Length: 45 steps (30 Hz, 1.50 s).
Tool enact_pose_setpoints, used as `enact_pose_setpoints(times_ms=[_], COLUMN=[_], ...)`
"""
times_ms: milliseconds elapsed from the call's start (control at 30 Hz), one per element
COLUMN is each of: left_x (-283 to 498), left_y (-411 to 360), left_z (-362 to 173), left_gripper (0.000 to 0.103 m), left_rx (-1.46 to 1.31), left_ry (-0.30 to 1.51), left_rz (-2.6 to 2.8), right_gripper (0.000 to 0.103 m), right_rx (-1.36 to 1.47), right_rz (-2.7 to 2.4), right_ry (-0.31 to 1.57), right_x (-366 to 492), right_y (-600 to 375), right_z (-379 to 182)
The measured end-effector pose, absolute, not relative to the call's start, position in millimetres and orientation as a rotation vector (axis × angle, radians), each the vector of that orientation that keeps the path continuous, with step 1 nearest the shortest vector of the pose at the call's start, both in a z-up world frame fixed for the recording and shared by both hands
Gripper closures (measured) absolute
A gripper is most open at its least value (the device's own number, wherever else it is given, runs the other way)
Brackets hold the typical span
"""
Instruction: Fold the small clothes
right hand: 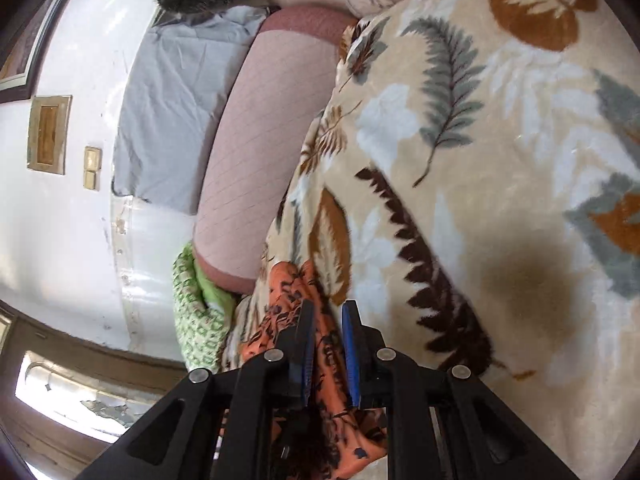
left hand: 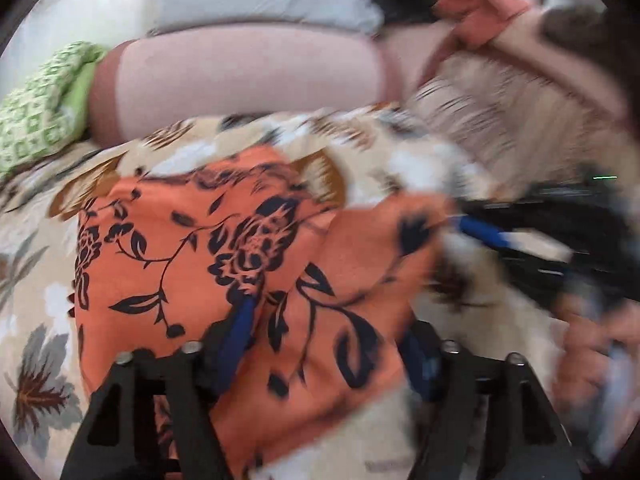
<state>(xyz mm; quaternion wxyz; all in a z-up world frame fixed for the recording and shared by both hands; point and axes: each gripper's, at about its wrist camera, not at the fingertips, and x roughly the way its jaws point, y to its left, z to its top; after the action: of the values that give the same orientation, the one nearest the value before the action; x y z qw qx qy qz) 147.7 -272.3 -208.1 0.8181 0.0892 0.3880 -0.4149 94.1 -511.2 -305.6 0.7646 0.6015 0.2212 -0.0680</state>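
Left gripper (left hand: 320, 344) jaws apart over orange garment (left hand: 208, 240); right gripper (right hand: 328, 344) jaws clamp it on leaf blanket (right hand: 500, 140)

Blurred at three o'clock in the left wrist view: right gripper (left hand: 516, 240) and a hand (left hand: 592, 356). Cut off at six o'clock in the right wrist view: orange cloth (right hand: 344, 432).

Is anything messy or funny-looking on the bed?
The orange flowery cloth lies rumpled on the leaf blanket, one end bunched in the right claw. A green patterned cloth sits crumpled beside the pink bolster.
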Motion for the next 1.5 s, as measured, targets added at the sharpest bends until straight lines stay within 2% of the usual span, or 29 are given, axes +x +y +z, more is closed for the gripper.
enact_pose_setpoints(times_ms=[133,200,367,533,567,600,667,733,767,967,1033,1067,1100,1167,1200,1267,1367,1500], left_x=[143.2,153.8,196.5,204.8,206.3,208.3,206.9,205.4,203.4,197.9,197.2,198.3,199.1,197.8,195.7,193.3,192.1,196.4], left_y=[-206.3,-180.0,-145.4,-149.1,-148.9,-148.4,-144.3,-146.4,-146.6,-148.3,-149.3,-148.5,-147.3,-148.0,-150.1,-155.3,-155.0,-137.2], left_z=[-177.8,-179.8,-223.6,-255.3,-259.0,-260.5,-256.8,-253.3,-251.9,-264.2,-269.0,-272.0,-274.5,-275.4,-274.3,-273.5,-270.9,-261.6], left_gripper=[0.017,0.017,0.017,0.016,0.015,0.014,0.014,0.014,0.014,0.01,0.005,0.004,0.003,0.002,0.001,0.0,0.0,0.0], left_rx=[0.067,0.03,0.014,0.047,0.044,0.038,0.035,0.065,0.07,0.033,0.04,0.028,0.015,0.026,0.046,0.093,0.124,0.078], left_ry=[0.696,0.671,0.838,0.951,0.964,0.976,0.985,0.969,0.959,1.015,1.026,1.037,1.035,1.027,1.03,1.054,1.072,1.054], left_rz=[-0.942,-0.841,-0.592,-0.556,-0.567,-0.561,-0.561,-0.571,-0.579,-0.637,-0.654,-0.663,-0.669,-0.671,-0.671,-0.684,-0.706,-0.707], right_gripper=[0.087,0.087,0.087,0.087,0.09,0.099,0.1,0.097,0.093,0.092,0.092,0.087,0.086,0.089,0.089,0.084,0.084,0.084], right_rx=[1.239,1.142,1.031,0.996,0.989,1.008,1.123,1.049,1.015,0.851,0.876,0.902,0.907,0.93,1.005,1.029,0.925,0.895], right_rz=[-0.078,-0.013,0.206,0.165,0.056,-0.021,-0.013,-0.033,-0.044,0.034,0.04,0.05,0.039,-0.016,0.007,0.002,0.121,0.337], right_ry=[0.449,0.41,0.424,0.674,0.766,0.838,0.824,0.821,0.807,0.688,0.693,0.739,0.802,0.911,0.889,0.892,0.804,0.897], right_x=[111.4,122.2,148.1,183.8,187.9,190.6,188.3,191.3,192.1,250.6,272.0,293.8,311.2,332.6,334.7,338.5,348.5,382.8], right_y=[-498.2,-477.0,-426.3,-389.9,-392.6,-396.8,-404.8,-399.7,-396.1,-380.7,-388.4,-394.6,-396.6,-407.5,-413.9,-415.4,-392.4,-344.7], right_z=[-292.3,-270.2,-249.6,-283.4,-299.0,-316.5,-330.1,-315.4,-308.4,-255.8,-258.5,-269.4,-281.2,-313.2,-323.8,-309.6,-268.7,-262.1])
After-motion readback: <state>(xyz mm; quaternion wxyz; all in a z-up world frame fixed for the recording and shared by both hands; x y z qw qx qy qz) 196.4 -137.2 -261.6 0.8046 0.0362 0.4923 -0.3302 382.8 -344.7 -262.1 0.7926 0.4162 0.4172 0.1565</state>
